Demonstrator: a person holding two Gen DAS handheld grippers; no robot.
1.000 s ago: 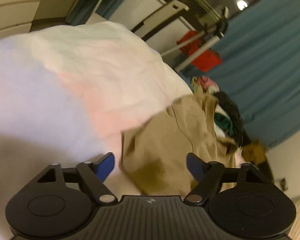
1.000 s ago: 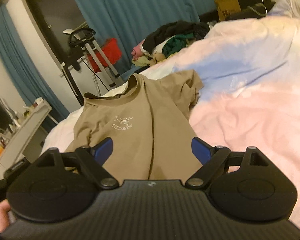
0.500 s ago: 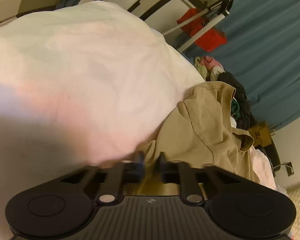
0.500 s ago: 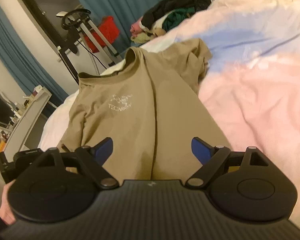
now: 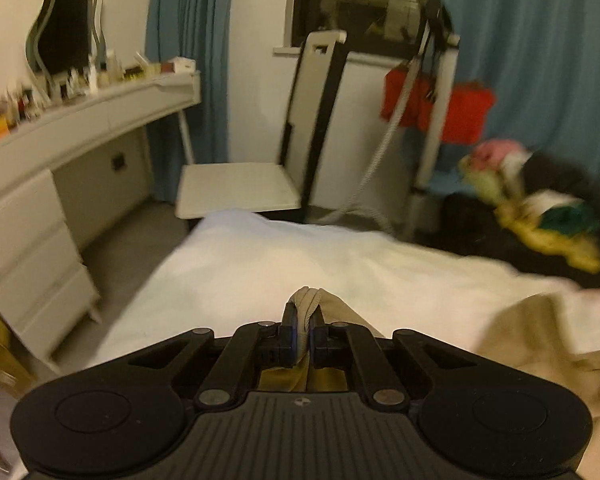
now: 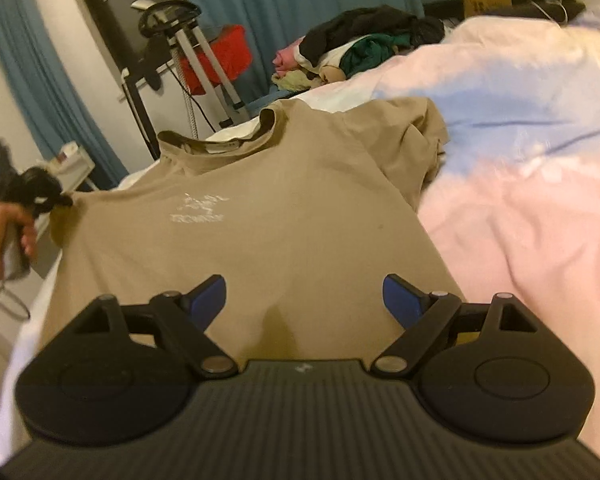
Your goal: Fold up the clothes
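Note:
A tan T-shirt (image 6: pixel 284 216) with a small white chest logo lies front up on the bed, collar at the far end. My left gripper (image 5: pixel 303 320) is shut on a bunched edge of the tan T-shirt (image 5: pixel 306 300). In the right wrist view that left gripper (image 6: pixel 54 200) pinches the shirt's left sleeve and pulls it out sideways. My right gripper (image 6: pixel 304 300) is open and empty, hovering over the shirt's lower part. The shirt's right sleeve (image 6: pixel 420 140) is crumpled.
A pink, blue and white duvet (image 6: pixel 520 200) covers the bed. A pile of clothes (image 6: pixel 360 52) lies at the far end. A white vanity desk (image 5: pixel 60 120), a white chair (image 5: pixel 260 184), an exercise machine (image 5: pixel 432 80) and blue curtains stand beyond the bed edge.
My left gripper has closed on the shirt's left sleeve and pulled it outward, and its view has swung toward the room. My right gripper has stayed open and moved closer over the shirt.

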